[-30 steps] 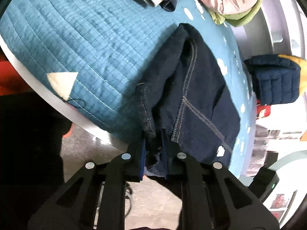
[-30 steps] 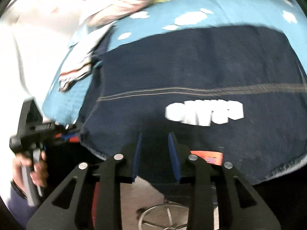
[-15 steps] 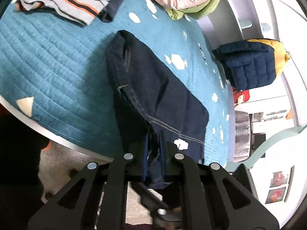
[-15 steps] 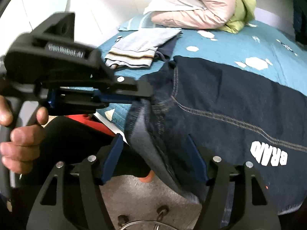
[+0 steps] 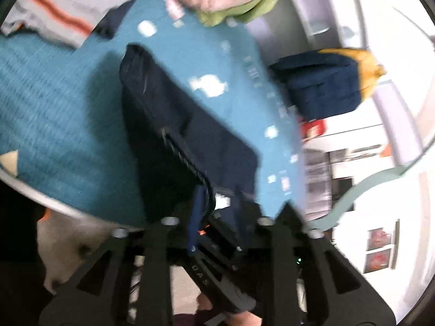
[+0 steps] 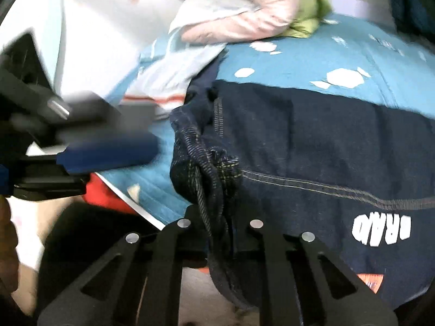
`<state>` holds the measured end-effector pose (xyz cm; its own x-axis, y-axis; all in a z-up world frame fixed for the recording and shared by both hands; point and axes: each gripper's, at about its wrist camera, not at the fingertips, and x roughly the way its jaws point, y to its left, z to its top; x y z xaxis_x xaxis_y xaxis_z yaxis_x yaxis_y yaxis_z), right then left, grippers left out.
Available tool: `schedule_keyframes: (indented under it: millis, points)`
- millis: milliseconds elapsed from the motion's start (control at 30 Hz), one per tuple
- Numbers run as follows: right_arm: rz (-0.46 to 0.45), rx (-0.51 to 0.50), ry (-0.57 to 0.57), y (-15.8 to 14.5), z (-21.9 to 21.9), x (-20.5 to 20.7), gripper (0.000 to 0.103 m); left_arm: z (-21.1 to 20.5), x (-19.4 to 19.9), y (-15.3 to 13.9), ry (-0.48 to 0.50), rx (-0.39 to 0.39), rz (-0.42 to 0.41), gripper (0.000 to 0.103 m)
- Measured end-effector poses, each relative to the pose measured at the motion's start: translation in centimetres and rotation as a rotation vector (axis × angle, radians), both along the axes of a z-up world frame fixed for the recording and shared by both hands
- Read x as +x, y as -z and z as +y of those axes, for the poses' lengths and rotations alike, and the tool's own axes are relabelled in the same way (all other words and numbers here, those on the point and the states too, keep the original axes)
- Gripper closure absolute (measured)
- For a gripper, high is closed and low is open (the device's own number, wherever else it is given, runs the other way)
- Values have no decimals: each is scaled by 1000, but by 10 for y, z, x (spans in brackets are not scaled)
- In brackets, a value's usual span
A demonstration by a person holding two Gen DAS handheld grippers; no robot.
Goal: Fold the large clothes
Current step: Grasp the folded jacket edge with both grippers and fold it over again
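The jeans point(image 6: 326, 141) are dark navy with pale stitching and white lettering. The quilt point(image 5: 59, 125) is teal with white shapes. A pink jacket point(image 6: 244, 13) has a green lining.

- Jeans point(image 6: 326, 146) lie on the quilt point(image 6: 312, 62), hanging over its near edge
- Striped garment point(image 6: 165, 81) left of them
- Puffy jacket point(image 6: 244, 8) behind

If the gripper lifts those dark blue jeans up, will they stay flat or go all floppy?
Probably floppy: the jeans already bunch into folds where the right gripper pinches them. Thick stitched seams suggest heavy-ish cloth that would likely hang and drag on the blue quilt.
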<state>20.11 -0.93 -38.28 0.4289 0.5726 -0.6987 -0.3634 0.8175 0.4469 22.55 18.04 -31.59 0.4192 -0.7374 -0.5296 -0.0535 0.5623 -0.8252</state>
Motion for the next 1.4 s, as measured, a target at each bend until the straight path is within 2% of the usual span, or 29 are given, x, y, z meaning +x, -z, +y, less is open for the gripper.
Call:
schedule_keyframes:
  millis: [100, 167, 267, 367, 567, 633, 733, 800, 900, 967, 1067, 1100, 1167, 1233, 1300, 1333, 1400]
  points:
    - [15, 105, 92, -16, -42, -2, 93, 0, -1, -30, -15, 8, -105, 54]
    - [13, 171, 151, -29, -75, -3, 93, -3, 3, -38, -39, 54, -123, 40]
    - [-2, 237, 235, -44, -121, -7, 93, -23, 15, -27, -38, 202, -75, 40]
    - [-14, 269, 314, -53, -163, -14, 93, -59, 26, -3, 20, 299, -25, 40]
    - [-8, 246, 499, -46, -239, -25, 93, -146, 35, 43, 190, 344, 31, 39]
    - [39, 234, 572, -35, -265, -26, 92, -168, 37, 51, 216, 364, 29, 35]
    - [122, 197, 649, -9, -294, -26, 91, -196, 38, 63, 257, 396, 27, 34]
    - [159, 162, 697, 5, -307, -25, 90, -211, 41, 71, 284, 443, 33, 31]
    - [270, 94, 746, 35, -325, -22, 79, -231, 45, 85, 321, 522, 52, 30]
    - [333, 123, 758, 48, -335, -27, 75, -238, 46, 94, 332, 553, 61, 28]
    - [314, 149, 764, 37, -345, -35, 73, -236, 49, 107, 318, 558, 92, 26]
    - [300, 139, 758, 32, -348, -37, 70, -235, 49, 108, 313, 551, 99, 25]
    - [264, 56, 779, 20, -357, -38, 51, -232, 51, 112, 320, 542, 110, 25]
    - [259, 41, 795, 16, -372, -34, 50, -230, 51, 114, 325, 547, 109, 24]
    - [286, 60, 775, 17, -380, -29, 41, -230, 54, 114, 327, 554, 108, 24]
    - [346, 71, 727, 25, -381, -17, 33, -228, 54, 114, 328, 555, 110, 24]
    - [394, 114, 691, 39, -388, -8, 33, -228, 54, 116, 328, 553, 118, 24]
